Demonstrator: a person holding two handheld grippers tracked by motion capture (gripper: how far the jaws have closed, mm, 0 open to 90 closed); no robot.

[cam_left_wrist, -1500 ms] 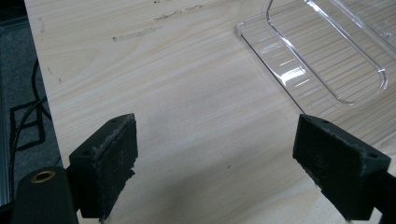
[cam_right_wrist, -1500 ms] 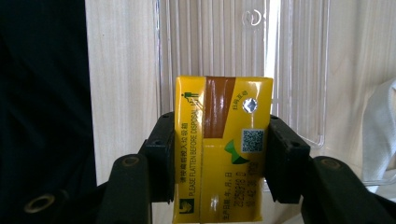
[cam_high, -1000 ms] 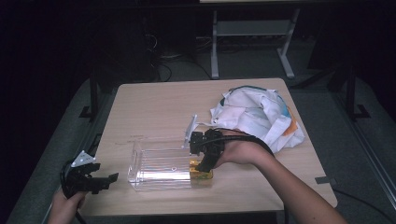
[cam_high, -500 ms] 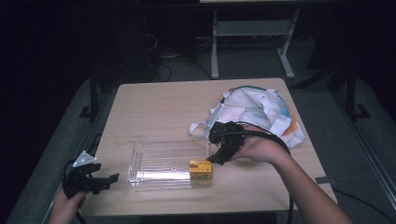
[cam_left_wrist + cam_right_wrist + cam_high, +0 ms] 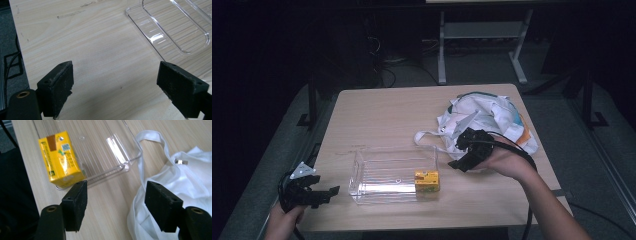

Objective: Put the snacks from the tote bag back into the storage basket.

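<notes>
Left gripper (image 5: 324,192) low at the near left, right gripper (image 5: 460,156) mid-right, both jaws wide apart, empty.

You have one table (image 5: 382,115) in front of you. On it sits one clear plastic tray (image 5: 382,172), near the front edge, and inside that tray lies one yellow carton (image 5: 426,181), at its right end. One white cloth bag (image 5: 492,117) lies toward the table's right edge, with one strap (image 5: 427,136) trailing from it toward the tray. You hold two grippers: the left gripper (image 5: 324,192) at the front left corner and the right gripper (image 5: 460,157) beside the bag.
</notes>
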